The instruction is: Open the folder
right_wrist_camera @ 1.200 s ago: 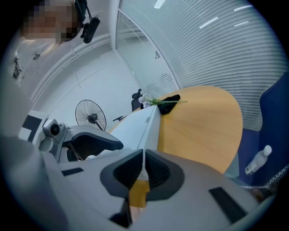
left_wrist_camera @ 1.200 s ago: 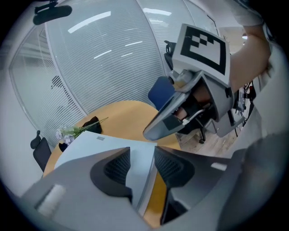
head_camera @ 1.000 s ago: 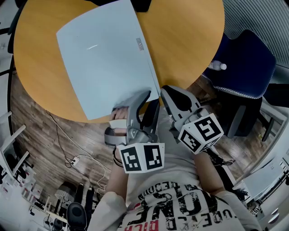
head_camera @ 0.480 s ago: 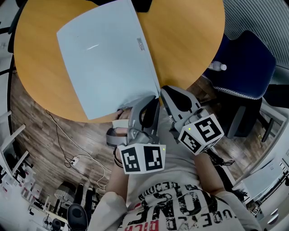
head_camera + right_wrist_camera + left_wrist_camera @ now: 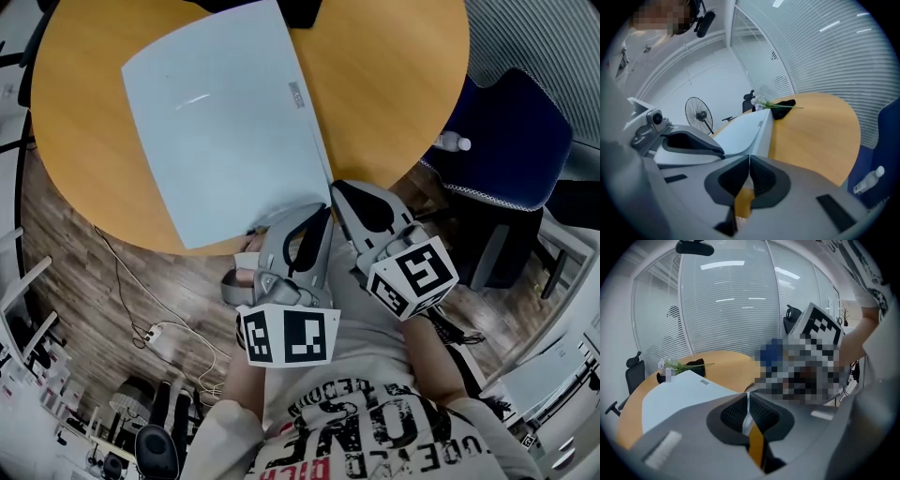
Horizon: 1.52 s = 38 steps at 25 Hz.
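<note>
A pale blue folder (image 5: 220, 122) lies shut on the round wooden table (image 5: 394, 84), with its near right corner at the table's edge. My left gripper (image 5: 314, 211) is at that corner. Its jaws have just been closing, and in the left gripper view the pads (image 5: 747, 397) pinch a thin pale edge of the folder (image 5: 679, 392). My right gripper (image 5: 339, 187) hovers just right of it, over the table's rim. In the right gripper view it (image 5: 749, 159) is shut with nothing between the pads, and the folder (image 5: 745, 129) runs ahead past the left gripper (image 5: 693, 143).
A blue chair (image 5: 506, 141) stands to the right of the table, with a plastic bottle (image 5: 453, 140) on it. A dark object with flowers (image 5: 783, 105) sits at the table's far edge. Cables and a power strip (image 5: 159, 333) lie on the wooden floor at left.
The left gripper's jaws went from wide apart to closed at the folder's near right corner, and that gripper rolled a little. The right gripper stayed put.
</note>
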Tool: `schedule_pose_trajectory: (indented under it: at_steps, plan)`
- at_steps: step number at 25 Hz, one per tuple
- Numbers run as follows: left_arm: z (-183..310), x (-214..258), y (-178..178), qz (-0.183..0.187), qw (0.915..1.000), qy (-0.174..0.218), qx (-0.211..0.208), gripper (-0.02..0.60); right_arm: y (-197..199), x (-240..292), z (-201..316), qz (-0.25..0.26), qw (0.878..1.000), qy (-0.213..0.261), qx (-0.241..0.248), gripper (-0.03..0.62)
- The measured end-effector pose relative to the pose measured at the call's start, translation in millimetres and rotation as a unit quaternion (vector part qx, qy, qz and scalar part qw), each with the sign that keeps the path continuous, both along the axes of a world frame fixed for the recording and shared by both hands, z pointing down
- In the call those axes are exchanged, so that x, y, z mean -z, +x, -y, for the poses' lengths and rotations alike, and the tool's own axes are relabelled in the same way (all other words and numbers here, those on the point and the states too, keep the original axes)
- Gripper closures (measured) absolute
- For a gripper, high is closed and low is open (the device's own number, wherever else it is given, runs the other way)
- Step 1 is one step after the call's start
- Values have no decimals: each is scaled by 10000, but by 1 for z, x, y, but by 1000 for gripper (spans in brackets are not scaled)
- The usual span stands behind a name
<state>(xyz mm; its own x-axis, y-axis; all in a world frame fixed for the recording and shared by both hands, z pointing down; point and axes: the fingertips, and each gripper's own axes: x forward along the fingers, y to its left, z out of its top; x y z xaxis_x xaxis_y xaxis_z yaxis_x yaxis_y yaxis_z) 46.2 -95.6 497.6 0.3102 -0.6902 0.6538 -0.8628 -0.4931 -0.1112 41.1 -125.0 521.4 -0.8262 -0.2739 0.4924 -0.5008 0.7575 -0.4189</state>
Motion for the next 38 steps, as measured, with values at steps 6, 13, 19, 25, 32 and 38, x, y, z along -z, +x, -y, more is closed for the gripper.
schedule_pose_trajectory:
  at_steps: [6, 13, 19, 25, 32, 38]
  plan:
    - [1, 6, -2, -165, 9998, 96, 105, 558, -3, 1, -2, -350, 9979, 489, 224, 582]
    - [3, 15, -1, -204, 9995, 179, 159, 561, -11, 7, -4, -290, 9975, 506, 388, 582]
    - [3, 19, -3, -372, 9985, 216, 340, 562, -10, 4, -4, -243, 9979, 462, 395, 582]
    - [4, 22, -5, -334, 9981, 253, 461, 563, -11, 3, -5, -337, 9974, 476, 427, 582]
    - [3, 22, -5, -332, 9976, 242, 561, 563, -12, 3, -6, -368, 9967, 471, 553, 582]
    - [3, 23, -6, -297, 9971, 259, 644, 563, -13, 3, -5, -329, 9967, 460, 581, 582]
